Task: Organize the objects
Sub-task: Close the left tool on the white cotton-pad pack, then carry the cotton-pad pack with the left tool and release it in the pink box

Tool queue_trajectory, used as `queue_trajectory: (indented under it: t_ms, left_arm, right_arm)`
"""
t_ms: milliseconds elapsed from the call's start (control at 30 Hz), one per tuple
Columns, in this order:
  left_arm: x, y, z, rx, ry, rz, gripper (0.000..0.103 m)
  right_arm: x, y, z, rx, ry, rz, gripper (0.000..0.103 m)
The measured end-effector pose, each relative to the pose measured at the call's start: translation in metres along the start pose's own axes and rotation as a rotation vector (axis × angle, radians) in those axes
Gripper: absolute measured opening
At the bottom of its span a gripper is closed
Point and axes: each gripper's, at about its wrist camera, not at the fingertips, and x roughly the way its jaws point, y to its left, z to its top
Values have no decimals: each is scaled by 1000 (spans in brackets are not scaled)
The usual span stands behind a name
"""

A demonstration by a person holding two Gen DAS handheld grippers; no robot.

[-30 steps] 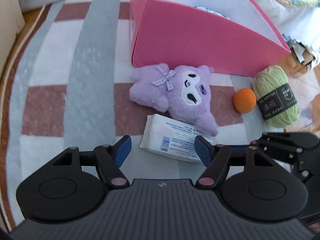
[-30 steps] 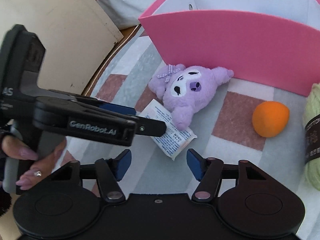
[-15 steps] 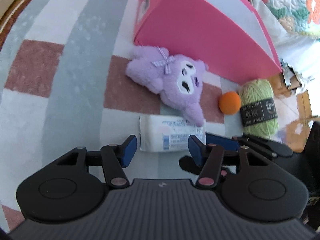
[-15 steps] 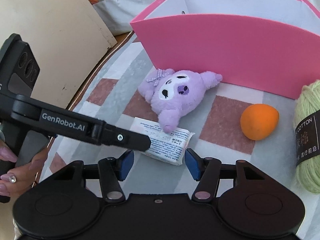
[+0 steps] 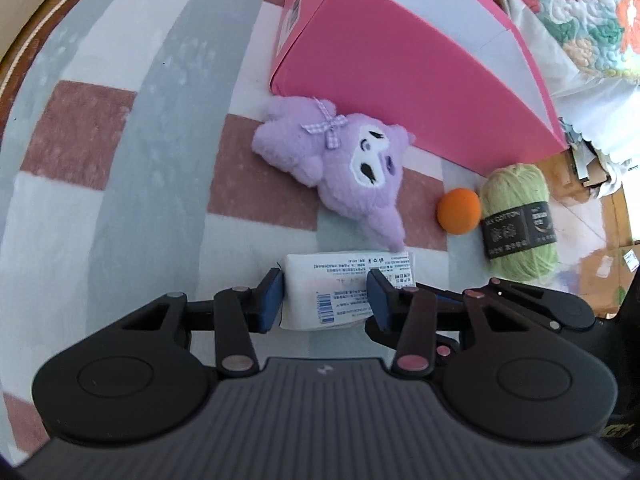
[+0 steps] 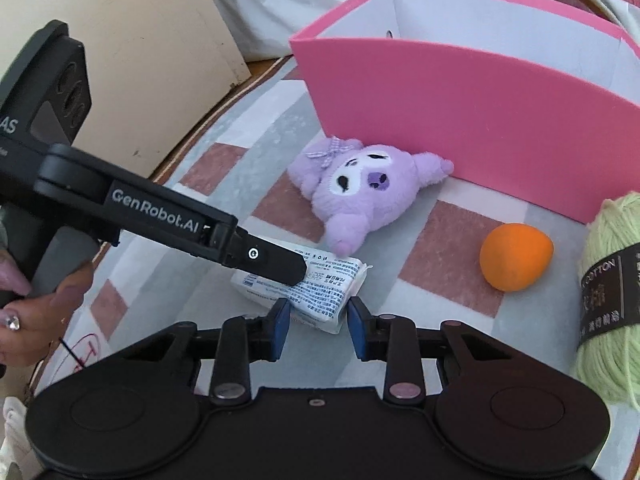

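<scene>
the rug (image 5: pixel 120 160) is checked in grey, white and brick red. the box (image 5: pixel 420 80) is pink outside, white inside. the plush toy (image 5: pixel 352 168) is lilac with a white face and a gingham bow. the ball (image 5: pixel 458 211) is orange. the yarn (image 5: pixel 516 220) is pale green with a black band. the tissue pack (image 5: pixel 336 292) is white with blue print. each black tool has blue pads (image 6: pixel 280 320).

You worked over a rug (image 5: pixel 132 168) of short, matt pile, soft and slightly nubbly. The tissue pack (image 5: pixel 344 292) wore a thin, faintly glossy printed plastic wrap. The plush toy (image 5: pixel 348 164) was fuzzy purple fleece with a woven gingham bow. The pink box (image 6: pixel 460 112) looked like smooth matt card, the yarn ball (image 5: pixel 516 216) fibrous under a glossy paper band, and the orange ball (image 6: pixel 516 256) smooth and matt.
</scene>
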Motion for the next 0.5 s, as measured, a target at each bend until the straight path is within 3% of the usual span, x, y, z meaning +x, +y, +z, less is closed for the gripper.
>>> queue_trajectory:
  t_ms: [500]
  left_arm:
    - [-88, -63, -2, 172, -107, -33, 44]
  right_arm:
    - [-87, 23, 10, -47, -201, -13, 44]
